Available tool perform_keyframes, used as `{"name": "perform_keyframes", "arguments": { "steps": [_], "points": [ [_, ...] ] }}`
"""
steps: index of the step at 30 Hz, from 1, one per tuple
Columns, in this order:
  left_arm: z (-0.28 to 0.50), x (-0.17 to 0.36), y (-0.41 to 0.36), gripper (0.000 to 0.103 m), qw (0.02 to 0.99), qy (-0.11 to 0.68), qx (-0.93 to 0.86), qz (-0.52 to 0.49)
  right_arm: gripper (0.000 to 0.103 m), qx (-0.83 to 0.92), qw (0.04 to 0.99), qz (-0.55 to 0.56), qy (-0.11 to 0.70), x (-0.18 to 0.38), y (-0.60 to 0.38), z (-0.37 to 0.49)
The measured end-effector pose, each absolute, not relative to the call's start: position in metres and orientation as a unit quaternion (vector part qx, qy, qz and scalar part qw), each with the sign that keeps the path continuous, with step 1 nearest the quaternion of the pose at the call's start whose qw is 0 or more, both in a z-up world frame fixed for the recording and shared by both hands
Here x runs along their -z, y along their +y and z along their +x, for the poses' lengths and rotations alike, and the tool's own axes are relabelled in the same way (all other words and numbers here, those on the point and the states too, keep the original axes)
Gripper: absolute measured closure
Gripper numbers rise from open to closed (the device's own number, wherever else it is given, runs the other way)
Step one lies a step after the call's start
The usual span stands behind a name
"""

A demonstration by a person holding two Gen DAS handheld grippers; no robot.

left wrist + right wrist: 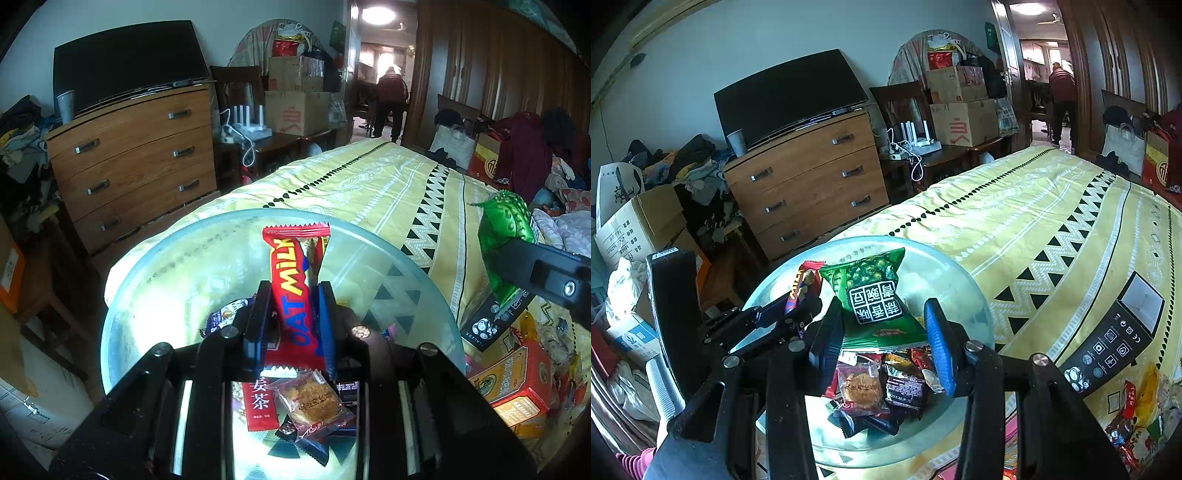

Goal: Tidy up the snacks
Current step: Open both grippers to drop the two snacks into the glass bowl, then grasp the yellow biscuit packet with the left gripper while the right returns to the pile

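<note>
Red oat-milk bar [291,280] in my left gripper [293,317], green pea packet [875,299] in my right gripper [882,339], both over the glass bowl [967,295].

My left fingers are nearly closed, pinching the bar at its lower half; its long axis runs straight on from my fingers, its serrated top end away from me. My right fingers stand partly apart, clamped on the packet's bottom edge, so it rises upright between the pads, tilted slightly left. Below both, the bowl sits on the yellow patterned bedspread [1052,221], holding a wrapped biscuit [858,387] and other dark sachets. A black carton [1115,336] lies beside the bowl.
</note>
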State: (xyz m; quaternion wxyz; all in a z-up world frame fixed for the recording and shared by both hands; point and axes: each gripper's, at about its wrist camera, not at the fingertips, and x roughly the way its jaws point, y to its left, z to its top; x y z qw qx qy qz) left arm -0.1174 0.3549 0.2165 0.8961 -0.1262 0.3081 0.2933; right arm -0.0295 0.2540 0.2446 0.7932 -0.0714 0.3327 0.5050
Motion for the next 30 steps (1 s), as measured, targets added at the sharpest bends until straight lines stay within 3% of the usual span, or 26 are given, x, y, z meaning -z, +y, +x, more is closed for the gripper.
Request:
{"name": "perform_keyframes", "arguments": {
  "steps": [17,20,22,28,30],
  "points": [
    [-0.112,-0.206,0.361,0.075,0.884,0.330,-0.304,-0.126,0.055,-0.513,0.780,-0.061,0.354,-0.232,0.256,-0.022],
    [-0.112,-0.203,0.362,0.060,0.881,0.333,-0.311,-0.126,0.053,-0.514,0.777,-0.058,0.360,-0.230,0.258,-0.021],
    [-0.113,-0.203,0.362,0.041,0.880,0.328,-0.320,-0.123,0.053,-0.513,0.776,-0.058,0.363,-0.229,0.258,-0.021],
    [-0.115,-0.206,0.359,0.021,0.881,0.316,-0.335,-0.110,0.053,-0.511,0.778,-0.056,0.362,-0.230,0.257,-0.022],
    [-0.115,-0.207,0.359,0.017,0.881,0.313,-0.340,-0.106,0.046,-0.510,0.780,-0.055,0.357,-0.234,0.253,-0.025]
  ]
}}
